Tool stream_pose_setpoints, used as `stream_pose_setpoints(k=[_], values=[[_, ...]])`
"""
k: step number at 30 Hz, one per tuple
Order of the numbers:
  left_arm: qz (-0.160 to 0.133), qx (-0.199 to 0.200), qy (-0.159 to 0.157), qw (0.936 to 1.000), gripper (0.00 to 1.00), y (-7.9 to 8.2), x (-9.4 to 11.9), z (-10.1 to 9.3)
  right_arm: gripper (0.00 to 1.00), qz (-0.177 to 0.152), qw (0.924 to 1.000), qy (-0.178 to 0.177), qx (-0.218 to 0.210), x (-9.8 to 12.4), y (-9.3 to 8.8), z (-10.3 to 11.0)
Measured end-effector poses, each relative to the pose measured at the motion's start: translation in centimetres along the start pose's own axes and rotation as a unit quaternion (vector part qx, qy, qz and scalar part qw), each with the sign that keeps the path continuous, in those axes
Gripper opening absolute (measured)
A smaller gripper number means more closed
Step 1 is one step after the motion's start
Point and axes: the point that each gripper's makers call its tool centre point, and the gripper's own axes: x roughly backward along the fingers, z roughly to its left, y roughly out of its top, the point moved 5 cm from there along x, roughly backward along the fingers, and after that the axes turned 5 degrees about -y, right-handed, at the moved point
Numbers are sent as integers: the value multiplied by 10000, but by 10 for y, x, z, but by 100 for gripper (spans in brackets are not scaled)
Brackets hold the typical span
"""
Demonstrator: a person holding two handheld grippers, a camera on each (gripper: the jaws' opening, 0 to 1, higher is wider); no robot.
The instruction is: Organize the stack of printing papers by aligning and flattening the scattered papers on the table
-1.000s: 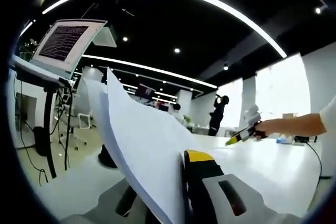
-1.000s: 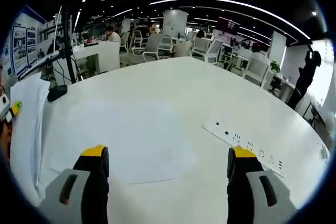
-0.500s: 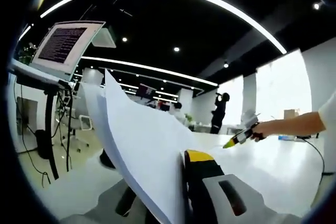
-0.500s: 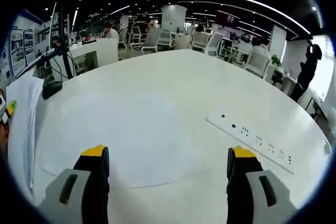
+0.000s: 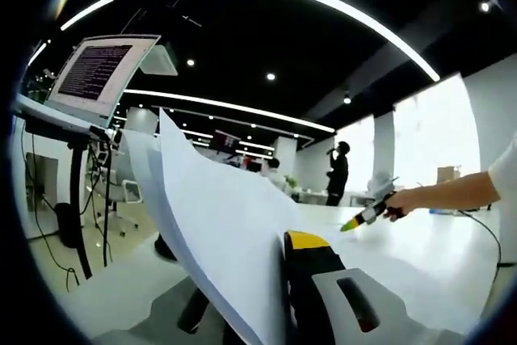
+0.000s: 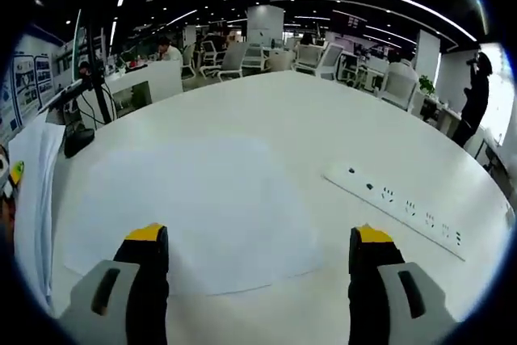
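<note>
table (image 6: 323, 111): white, round | flat paper sheet (image 6: 194, 208) | power strip (image 6: 396, 208) right of sheet

White printing papers (image 6: 194, 212) lie flat on the white table (image 6: 323, 135), just beside a white power strip (image 6: 396, 208). A second sheaf of paper (image 5: 218, 224) stands raised on edge, curving upward above the table.

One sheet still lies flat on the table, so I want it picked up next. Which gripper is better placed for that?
Right. The right gripper is open, empty and pointed at the flat sheet just ahead. The left gripper is already shut on raised papers.
</note>
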Motion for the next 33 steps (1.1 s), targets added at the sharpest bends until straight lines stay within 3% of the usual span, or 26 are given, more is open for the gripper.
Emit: stream_pose_setpoints(k=[10,33], values=[[11,-100,39,9999,11,0,0,0,87,59,9998,90,151,-2,-1,6],[26,-145,51,9999,11,-1,0,2,86,252,9993,257,-102,-14,-12,8]])
